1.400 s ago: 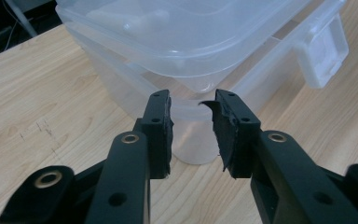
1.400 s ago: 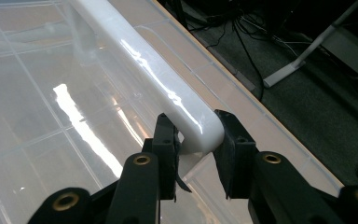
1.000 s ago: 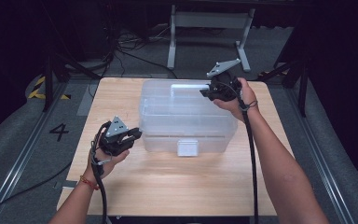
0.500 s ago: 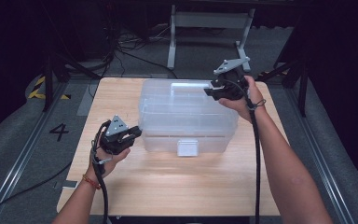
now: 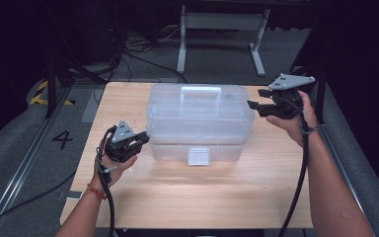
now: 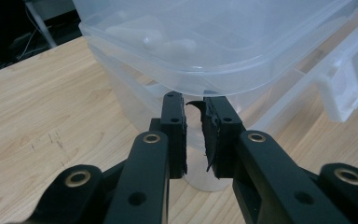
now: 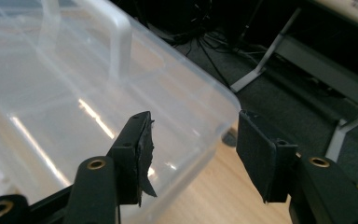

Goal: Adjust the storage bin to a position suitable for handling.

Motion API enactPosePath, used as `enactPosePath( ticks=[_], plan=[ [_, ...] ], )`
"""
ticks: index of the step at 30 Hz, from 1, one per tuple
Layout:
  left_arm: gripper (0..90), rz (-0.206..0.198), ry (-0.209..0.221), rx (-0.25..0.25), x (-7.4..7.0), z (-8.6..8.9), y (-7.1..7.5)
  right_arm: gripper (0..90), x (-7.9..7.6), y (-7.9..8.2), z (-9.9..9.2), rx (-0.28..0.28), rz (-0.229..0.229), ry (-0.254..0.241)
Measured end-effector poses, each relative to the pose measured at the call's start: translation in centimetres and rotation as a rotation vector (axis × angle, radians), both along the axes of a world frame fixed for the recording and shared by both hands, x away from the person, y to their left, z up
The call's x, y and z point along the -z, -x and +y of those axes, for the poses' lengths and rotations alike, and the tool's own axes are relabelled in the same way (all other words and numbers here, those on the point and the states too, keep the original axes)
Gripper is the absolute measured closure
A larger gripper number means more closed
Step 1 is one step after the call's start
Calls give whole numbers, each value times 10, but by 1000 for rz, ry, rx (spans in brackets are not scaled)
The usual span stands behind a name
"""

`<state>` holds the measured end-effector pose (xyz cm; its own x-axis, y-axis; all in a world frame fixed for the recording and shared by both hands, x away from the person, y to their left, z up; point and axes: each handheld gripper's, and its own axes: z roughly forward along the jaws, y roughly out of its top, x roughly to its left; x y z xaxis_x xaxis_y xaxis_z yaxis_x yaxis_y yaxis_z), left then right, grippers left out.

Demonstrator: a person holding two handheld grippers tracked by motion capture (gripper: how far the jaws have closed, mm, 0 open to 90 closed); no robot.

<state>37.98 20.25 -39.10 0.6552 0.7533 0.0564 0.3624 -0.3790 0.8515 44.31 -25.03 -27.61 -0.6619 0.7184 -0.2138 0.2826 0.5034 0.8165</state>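
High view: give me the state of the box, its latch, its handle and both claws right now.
Clear plastic box: lid down, upright on the table.
Front latch: folded down.
Lid handle: lying flat.
Left claw: shut, at the box's left end, nothing clearly gripped.
Right claw: open, jaws just been opening, nothing between them, clear of the box's right end.

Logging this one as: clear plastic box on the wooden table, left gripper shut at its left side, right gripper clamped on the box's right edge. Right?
Not quite. The right gripper is not clamped: the right gripper view shows its jaws, just opening, apart beside the clear plastic box, nothing between them. The left gripper is shut, as logged.
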Motion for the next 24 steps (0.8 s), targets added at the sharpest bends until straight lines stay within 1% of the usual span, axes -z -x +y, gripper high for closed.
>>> enactPosePath(
  ticks=[2, 4, 6, 7, 8, 9, 11, 13, 14, 16, 17, 18, 20, 21, 23, 24],
  plan=[
    [794, -3, 5, -2, 0, 0, 0, 457, 9, 4, -12, 18, -8, -13],
    [793, -5, -4, -6, 0, 0, 0, 453, 20, 8, -24, 24, 0, -49],
    [792, -6, -8, -7, -1, 0, 0, 450, 30, 10, -32, 41, 6, -45],
    [792, -7, -4, -6, -2, 0, 0, 447, 36, 11, -36, 46, 19, -41],
    [792, -4, 2, -6, -2, 1, -1, 443, 45, 12, -39, 52, 20, -32],
    [792, -9, 0, -8, -3, 1, -1, 443, 50, 13, -42, 53, 19, -32],
    [791, -9, 2, -8, -4, 1, -2, 444, 62, 14, -46, 45, 38, -55],
    [791, -7, -7, -7, -7, 1, -2, 445, 74, 17, -48, 33, 49, -54],
    [788, -8, -3, -8, -8, 2, -3, 447, 79, 19, -48, 19, 56, -57],
    [783, -6, 2, -8, -10, 3, -4, 450, 88, 21, -48, -17, 55, -72],
    [784, -5, 5, -7, -11, 3, -5, 451, 91, 22, -47, -21, 54, -76],
    [784, -10, -2, -8, -12, 3, -5, 451, 94, 23, -46, -24, 51, -84],
    [782, -16, -4, -11, -13, 2, -5, 451, 98, 26, -44, -44, 41, -90],
    [781, -17, -2, -12, -13, 2, -5, 451, 99, 27, -43, -51, 32, -90],
    [780, -18, 8, -11, -13, 3, -5, 451, 101, 28, -39, -55, 30, -82],
    [780, -18, 8, -11, -13, 3, -5, 452, 103, 29, -37, -66, 24, -76]
  ],
)
